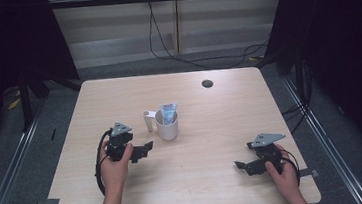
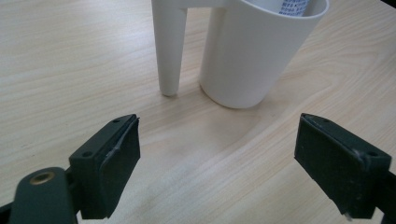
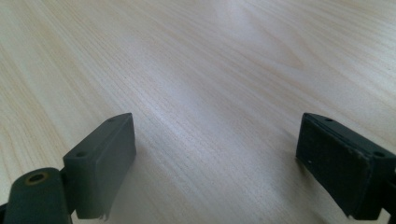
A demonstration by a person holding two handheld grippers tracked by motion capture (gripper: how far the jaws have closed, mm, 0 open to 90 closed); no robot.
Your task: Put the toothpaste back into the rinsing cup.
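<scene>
The cup (image 1: 167, 125) is standing upright near the table (image 1: 118, 95) centre, with a narrow side tube (image 1: 148, 121) joined at its rim at the cup's 9 o'clock and a blue-and-white packet (image 1: 169, 112) sticking up out of it. The left gripper (image 1: 143, 150) is sitting at the cup's 7 o'clock, near but not touching, jaws wide apart and facing the cup (image 2: 254, 51) and tube (image 2: 169, 46). The right gripper (image 1: 243, 165) is resting well apart at 4 o'clock, jaws likewise spread over bare table (image 3: 210, 70).

Judgement: the cup is looking like thin, stiff, smooth plastic, light and nearly empty, so it is likely slipping under a weak pinch and tipping if pushed high. The packet is looking soft and light. The best hold is appearing to be across the cup wall, mid-height or lower, jaws square to it; the tube is looking slimmer and probably weaker at its joint.
</scene>
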